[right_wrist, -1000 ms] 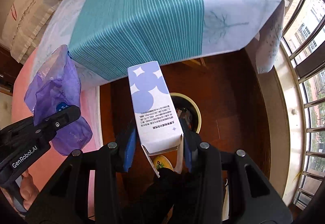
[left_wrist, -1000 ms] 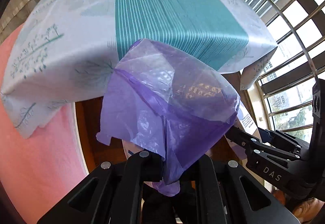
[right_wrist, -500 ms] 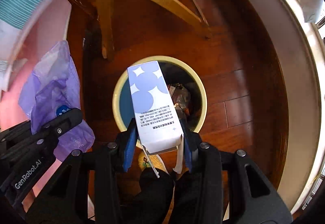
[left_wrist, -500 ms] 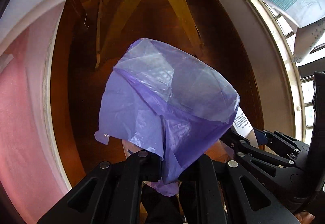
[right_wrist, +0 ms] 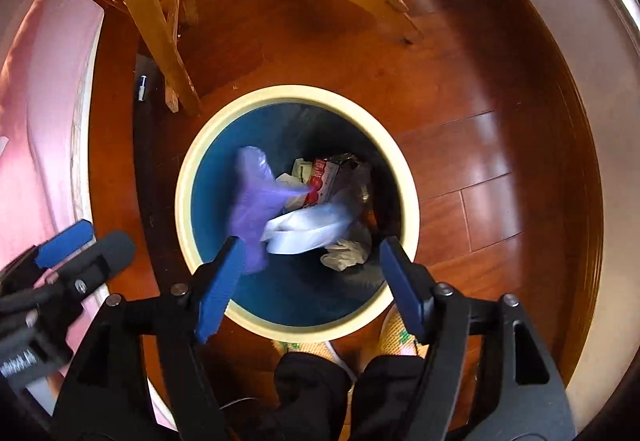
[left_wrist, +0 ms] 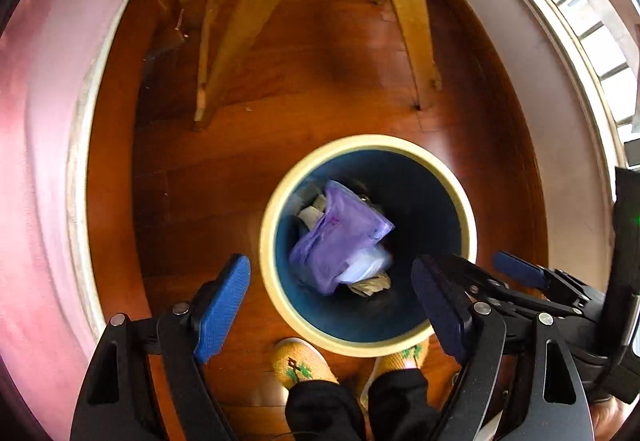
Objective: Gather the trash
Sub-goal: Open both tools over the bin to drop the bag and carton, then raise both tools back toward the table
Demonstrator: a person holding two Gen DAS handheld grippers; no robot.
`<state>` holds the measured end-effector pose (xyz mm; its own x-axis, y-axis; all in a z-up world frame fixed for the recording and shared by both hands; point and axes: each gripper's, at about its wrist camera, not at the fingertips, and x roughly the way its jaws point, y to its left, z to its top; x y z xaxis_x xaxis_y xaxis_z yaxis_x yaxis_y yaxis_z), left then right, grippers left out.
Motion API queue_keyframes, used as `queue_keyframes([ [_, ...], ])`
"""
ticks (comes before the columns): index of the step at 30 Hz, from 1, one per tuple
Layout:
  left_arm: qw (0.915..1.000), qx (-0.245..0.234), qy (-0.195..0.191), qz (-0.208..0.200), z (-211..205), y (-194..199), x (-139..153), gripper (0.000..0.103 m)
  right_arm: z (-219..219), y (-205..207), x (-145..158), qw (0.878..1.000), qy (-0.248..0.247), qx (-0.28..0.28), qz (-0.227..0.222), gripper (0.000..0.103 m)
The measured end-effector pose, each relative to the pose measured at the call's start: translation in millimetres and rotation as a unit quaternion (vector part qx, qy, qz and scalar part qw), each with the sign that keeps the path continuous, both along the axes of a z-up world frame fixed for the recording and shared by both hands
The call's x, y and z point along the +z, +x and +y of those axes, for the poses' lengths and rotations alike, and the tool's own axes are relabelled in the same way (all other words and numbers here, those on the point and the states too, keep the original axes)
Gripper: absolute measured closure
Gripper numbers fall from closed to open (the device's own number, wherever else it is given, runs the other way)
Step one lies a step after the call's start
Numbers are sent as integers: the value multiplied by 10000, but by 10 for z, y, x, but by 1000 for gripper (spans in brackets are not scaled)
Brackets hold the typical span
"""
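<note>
Both tongs, left (left_wrist: 332, 305) and right (right_wrist: 310, 283), opening and empty above bin (left_wrist: 280, 297) holding purple bag (left_wrist: 340, 241) and carton (right_wrist: 308, 227); risk: knocking bin rim when withdrawing.

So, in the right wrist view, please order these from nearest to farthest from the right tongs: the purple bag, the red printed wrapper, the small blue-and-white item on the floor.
1. Purple bag: inside the bin, just above the left finger of the right tongs, whose jaws are opening with nothing between them.
2. Red printed wrapper: deeper in the bin, near its middle.
3. Small blue-and-white item: outside the bin, on the floor beside the wooden leg.
</note>
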<state>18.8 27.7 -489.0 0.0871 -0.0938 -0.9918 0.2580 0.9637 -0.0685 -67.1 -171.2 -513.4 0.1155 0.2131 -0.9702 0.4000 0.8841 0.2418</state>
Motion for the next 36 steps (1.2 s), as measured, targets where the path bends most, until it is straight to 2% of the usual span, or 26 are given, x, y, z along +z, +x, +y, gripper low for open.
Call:
queue_keyframes([
  [5,9999,20,159,-50,-131,103,71,19,-36,-2,96,9999,-61,-28,-96,34],
  [9,9995,42,293,-113,-172,135,261,19,-42,5,262,9999,-34,-26,-140,34],
  [14,9990,168,343,-246,-158,151,600,19,-59,20,663,9997,-47,-121,-205,33],
  [23,9981,239,236,-520,-210,134,1638,19,-113,22,1791,9984,-30,-54,-571,33],
  [27,9971,350,134,-661,-192,116,2209,21,-131,14,2335,9967,1,-12,-806,33],
  [33,9910,596,214,-1180,-140,29,3174,24,-160,-16,3194,9931,132,39,-1165,33],
  [36,9896,729,113,-1236,-114,6,3613,26,-167,-21,3623,9902,103,151,-1382,33],
])
